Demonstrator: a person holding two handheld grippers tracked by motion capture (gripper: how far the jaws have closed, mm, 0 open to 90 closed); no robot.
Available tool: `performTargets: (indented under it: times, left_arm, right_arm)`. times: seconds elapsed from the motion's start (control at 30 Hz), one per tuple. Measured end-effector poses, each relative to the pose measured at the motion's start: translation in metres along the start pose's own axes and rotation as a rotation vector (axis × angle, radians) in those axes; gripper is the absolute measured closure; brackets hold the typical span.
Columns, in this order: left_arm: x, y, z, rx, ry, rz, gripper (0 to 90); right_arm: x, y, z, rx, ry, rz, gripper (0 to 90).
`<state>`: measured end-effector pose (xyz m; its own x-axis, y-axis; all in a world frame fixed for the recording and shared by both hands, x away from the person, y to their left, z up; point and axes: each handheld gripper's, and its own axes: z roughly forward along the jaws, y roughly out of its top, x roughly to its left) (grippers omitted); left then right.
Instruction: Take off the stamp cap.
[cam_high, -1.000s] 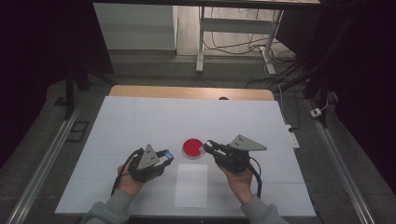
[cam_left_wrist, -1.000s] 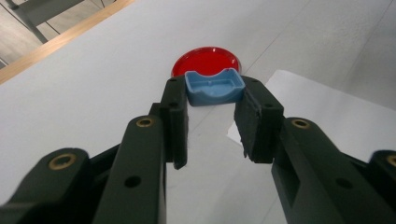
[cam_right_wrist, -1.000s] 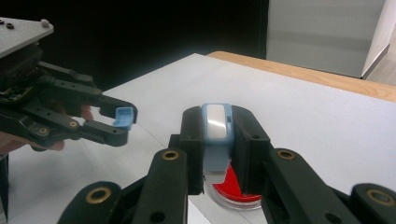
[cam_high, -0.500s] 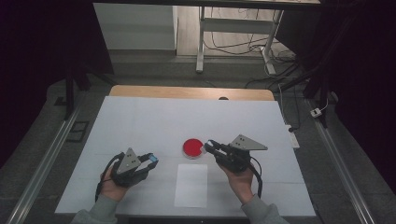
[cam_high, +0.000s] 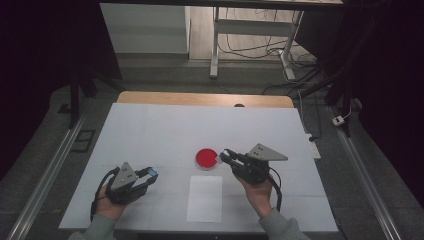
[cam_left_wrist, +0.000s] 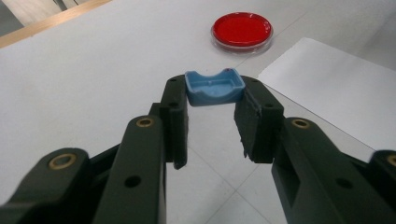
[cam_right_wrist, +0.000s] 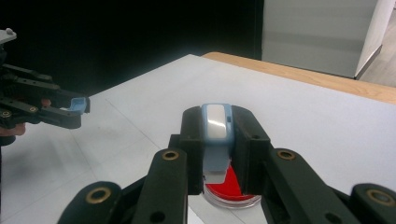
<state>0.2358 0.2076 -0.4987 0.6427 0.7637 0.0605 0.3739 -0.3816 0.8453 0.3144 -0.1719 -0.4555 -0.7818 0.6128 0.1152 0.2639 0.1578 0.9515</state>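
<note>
A small light-blue cap (cam_left_wrist: 215, 87) is pinched between the tips of my left gripper (cam_left_wrist: 215, 89), which is shut on it. That gripper (cam_high: 150, 173) rests low at the near left of the white table (cam_high: 150, 130). My right gripper (cam_right_wrist: 217, 122) is shut on a blue-and-white pen-like body (cam_right_wrist: 216, 135), held upright between the jaws. It hovers at the right rim of a red round dish (cam_high: 206, 158), with its tips (cam_high: 223, 156) pointing left. The dish (cam_right_wrist: 231, 190) shows partly below those jaws. Well apart from it, the left gripper (cam_right_wrist: 77, 108) with the cap shows at the left.
A white paper sheet (cam_high: 205, 198) lies near the front edge, between my hands, just below the dish (cam_left_wrist: 242, 30). The table's wooden far edge (cam_high: 205, 99) runs along the back. Beyond it are dark floor, a desk frame (cam_high: 215, 45) and cables.
My left gripper has drawn away to the left and a little toward the person, carrying the blue cap away from the right gripper. The right gripper has kept still by the dish.
</note>
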Motion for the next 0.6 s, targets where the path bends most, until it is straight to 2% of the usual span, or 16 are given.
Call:
performTargets:
  times: [0.6]
  left_arm:
    - [0.0024,-0.0013,0.0005,0.008,-0.003,-0.011,64.9]
  right_arm:
    - [-0.0012,-0.0006,0.0012,0.008,0.001,-0.003,75.0]
